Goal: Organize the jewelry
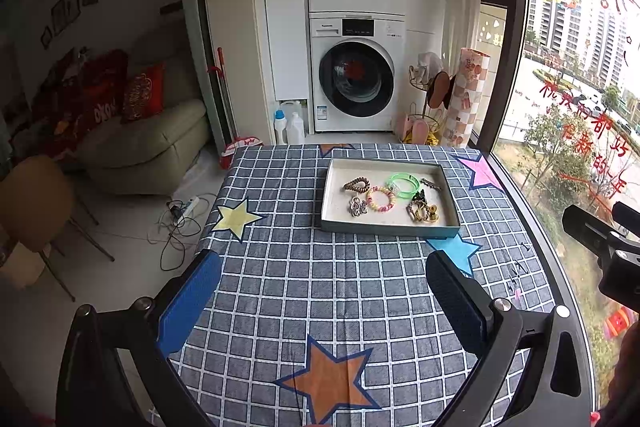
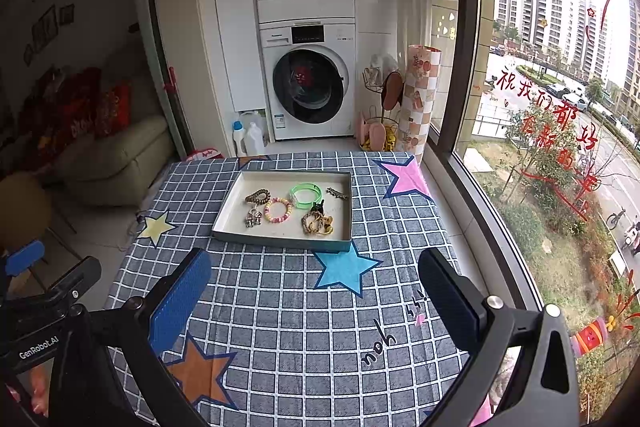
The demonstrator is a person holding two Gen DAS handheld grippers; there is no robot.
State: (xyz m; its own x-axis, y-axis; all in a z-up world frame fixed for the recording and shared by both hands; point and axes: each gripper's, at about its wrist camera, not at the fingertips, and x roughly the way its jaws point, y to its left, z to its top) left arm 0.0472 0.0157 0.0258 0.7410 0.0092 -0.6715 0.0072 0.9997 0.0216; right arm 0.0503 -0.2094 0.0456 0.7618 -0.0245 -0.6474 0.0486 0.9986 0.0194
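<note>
Both grippers hover over the counter with the grey-and-white checked, star-printed cloth (image 1: 328, 291), holding nothing. Left gripper (image 1: 322, 301) jaws spread wide, lower frame in left wrist view; right gripper (image 2: 316, 299) jaws equally spread, lower frame in right wrist view. Shallow grey rectangular tray with pale lining (image 1: 390, 229) sits mid-frame, right of centre in left view, centre in right view (image 2: 280, 241). Inside: brown wooden bead bracelet (image 1: 356, 185) at left, pastel pink-yellow bead bracelet (image 1: 381, 198) centre, translucent green bangle (image 1: 403, 183) upper right, silver metal trinket (image 1: 357, 207) lower left, gold-brown tangled chain pile (image 1: 422, 211) lower right, small dark hair clip (image 1: 430, 183) far right. Stacked white washer and dryer (image 1: 356, 27) behind.
</note>
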